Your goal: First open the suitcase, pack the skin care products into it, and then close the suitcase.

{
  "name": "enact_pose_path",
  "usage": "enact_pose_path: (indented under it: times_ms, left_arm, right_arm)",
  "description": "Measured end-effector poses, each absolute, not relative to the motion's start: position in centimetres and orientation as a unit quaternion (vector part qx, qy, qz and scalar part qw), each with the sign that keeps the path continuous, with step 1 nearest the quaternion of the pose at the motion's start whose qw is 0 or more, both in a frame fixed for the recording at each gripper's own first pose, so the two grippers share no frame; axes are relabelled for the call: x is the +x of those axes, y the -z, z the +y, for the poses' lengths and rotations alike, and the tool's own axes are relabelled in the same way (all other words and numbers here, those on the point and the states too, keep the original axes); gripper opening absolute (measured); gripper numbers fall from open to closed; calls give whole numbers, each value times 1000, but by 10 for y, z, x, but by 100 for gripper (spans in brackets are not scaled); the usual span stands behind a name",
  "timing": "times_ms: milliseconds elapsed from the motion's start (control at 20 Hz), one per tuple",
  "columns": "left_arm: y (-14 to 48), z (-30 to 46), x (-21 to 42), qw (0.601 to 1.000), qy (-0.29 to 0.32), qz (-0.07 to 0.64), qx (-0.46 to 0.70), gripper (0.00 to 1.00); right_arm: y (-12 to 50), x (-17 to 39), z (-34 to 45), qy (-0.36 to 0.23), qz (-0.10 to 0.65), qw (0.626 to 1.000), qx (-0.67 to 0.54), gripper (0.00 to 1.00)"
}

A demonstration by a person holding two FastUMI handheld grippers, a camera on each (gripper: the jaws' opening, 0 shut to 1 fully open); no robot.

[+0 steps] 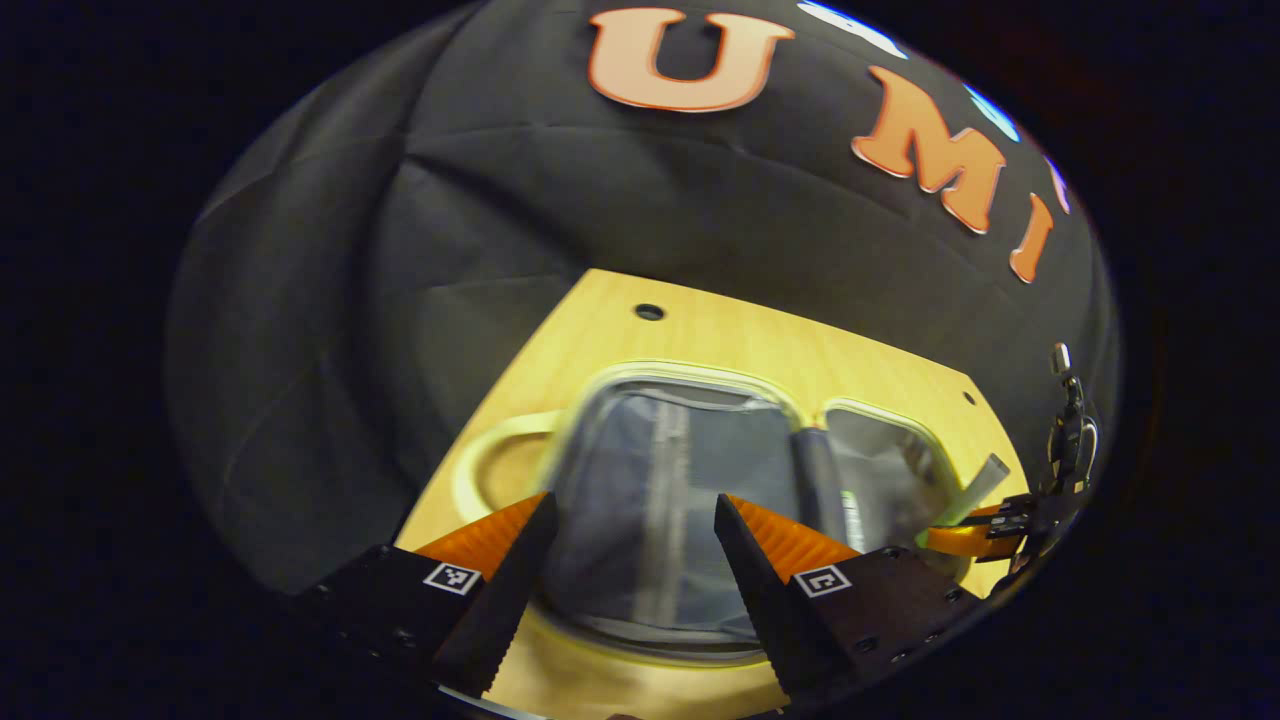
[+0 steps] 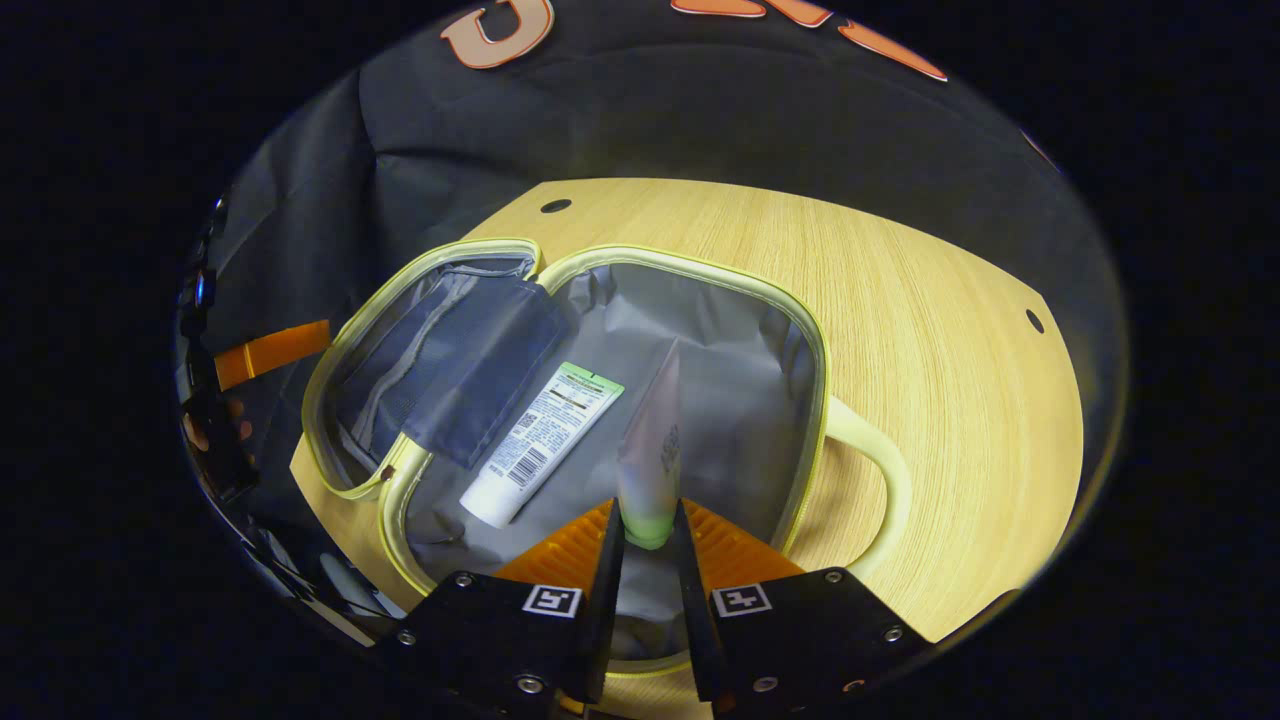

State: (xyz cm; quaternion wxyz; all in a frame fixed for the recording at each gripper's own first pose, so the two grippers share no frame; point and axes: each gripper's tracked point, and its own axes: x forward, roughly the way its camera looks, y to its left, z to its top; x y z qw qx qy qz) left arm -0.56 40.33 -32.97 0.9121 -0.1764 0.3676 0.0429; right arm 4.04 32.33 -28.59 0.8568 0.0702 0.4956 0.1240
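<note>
The packing step is in hand: a green-capped tube is pinched by the right tool over the open suitcase, beside a white tube at 9 o'clock, while the left tool is held open and empty, so next the tube must be lowered and let go.

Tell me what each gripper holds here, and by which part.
The right gripper holds a pale tube by its green cap end, over the open suitcase. The left gripper is open and holds nothing.

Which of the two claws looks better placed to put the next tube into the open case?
The right gripper, likely. It is shut on a tube, held above the open suitcase, where another tube already lies. The left gripper is open, holding nothing.
</note>
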Motion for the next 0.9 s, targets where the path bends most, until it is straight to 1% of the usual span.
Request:
enact_pose_path:
  times_ms: [50, 150, 200, 250, 300, 350, 450, 500, 650, 800, 900]
  left_arm:
    - [335, 422, -9, 915, -64, 363, -165, 98]
    - [351, 446, -9, 910, -90, 367, -170, 97]
    - [359, 451, -8, 907, -98, 366, -183, 97]
    - [363, 458, -9, 904, -105, 365, -195, 97]
    - [365, 460, -9, 901, -112, 365, -204, 97]
    - [370, 464, -9, 898, -116, 368, -212, 97]
    - [381, 470, -9, 893, -109, 378, -218, 97]
    - [386, 470, -5, 892, -105, 379, -223, 97]
    - [397, 472, -2, 882, -89, 402, -231, 95]
    - [410, 466, 9, 871, -63, 425, -239, 96]
    - [424, 464, 16, 861, -55, 446, -241, 83]
  right_arm:
    - [288, 42, 322, -117, 498, 856, 72, 34]
    - [284, 48, 320, -108, 494, 859, 81, 36]
    - [281, 50, 319, -106, 490, 861, 88, 40]
    - [280, 53, 317, -101, 486, 863, 90, 41]
    - [277, 56, 314, -98, 481, 866, 92, 48]
    - [273, 56, 310, -93, 477, 869, 93, 41]
    - [263, 57, 303, -84, 470, 873, 100, 42]
    - [256, 57, 300, -80, 465, 875, 107, 47]
    - [230, 60, 288, -69, 433, 891, 117, 56]
    - [202, 61, 270, -57, 404, 907, 108, 66]
    - [185, 60, 259, -49, 386, 915, 107, 69]
